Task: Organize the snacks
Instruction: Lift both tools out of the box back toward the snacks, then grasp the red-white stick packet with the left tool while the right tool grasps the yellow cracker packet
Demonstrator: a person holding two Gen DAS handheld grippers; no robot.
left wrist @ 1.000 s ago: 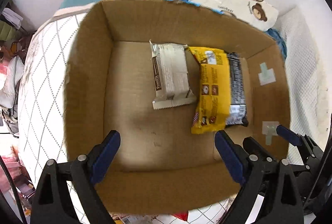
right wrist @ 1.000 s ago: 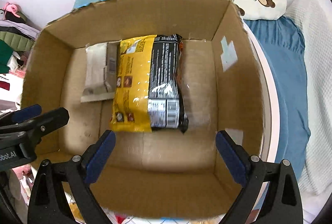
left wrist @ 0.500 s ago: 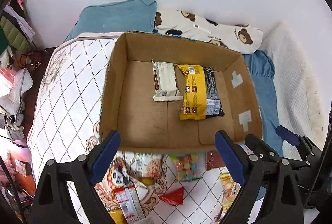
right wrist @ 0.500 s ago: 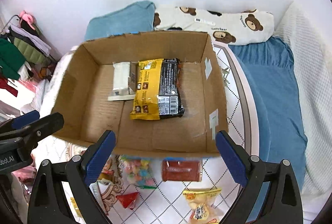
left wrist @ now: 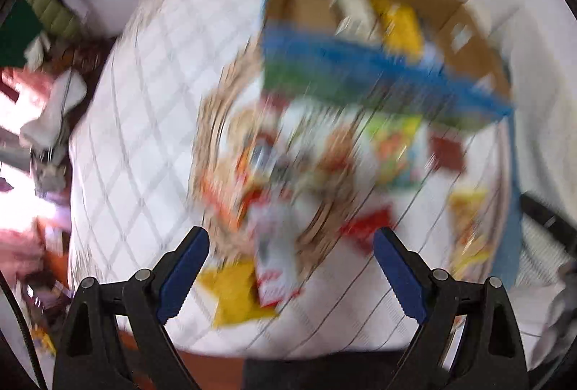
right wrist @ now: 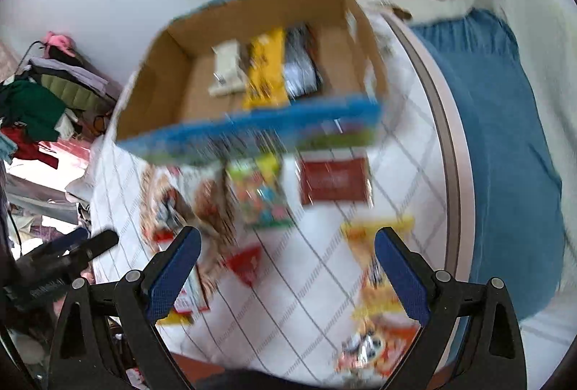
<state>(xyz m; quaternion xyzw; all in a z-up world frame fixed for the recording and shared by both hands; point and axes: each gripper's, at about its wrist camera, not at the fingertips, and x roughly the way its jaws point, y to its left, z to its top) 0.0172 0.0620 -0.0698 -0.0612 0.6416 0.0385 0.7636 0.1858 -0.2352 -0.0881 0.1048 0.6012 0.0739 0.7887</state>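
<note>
Three packets already lie in the box: a white one, a yellow one and a dark one, side by side on its floor, well ahead of both my grippers. The rest of the snacks are loose on the quilt, between the box and my fingers.

My left gripper has its jaws wide apart with nothing between them. My right gripper is the same, spread wide and empty.

Ahead of the right gripper, just past its fingertips, sit a red triangle packet and, toward its right finger, an orange bag that runs down under that finger. Farther ahead, near the box wall, are a candy bag and a flat red pack. The left view is badly blurred; I can only make out a white packet and a yellow packet close in between the left fingers.

I judge all of these to be light, soft film bags, crinkly and slippery, with brittle contents in some. I would pinch each across its narrow width near the middle or on a sealed edge, gently, so it neither slides out nor gets crushed.
</note>
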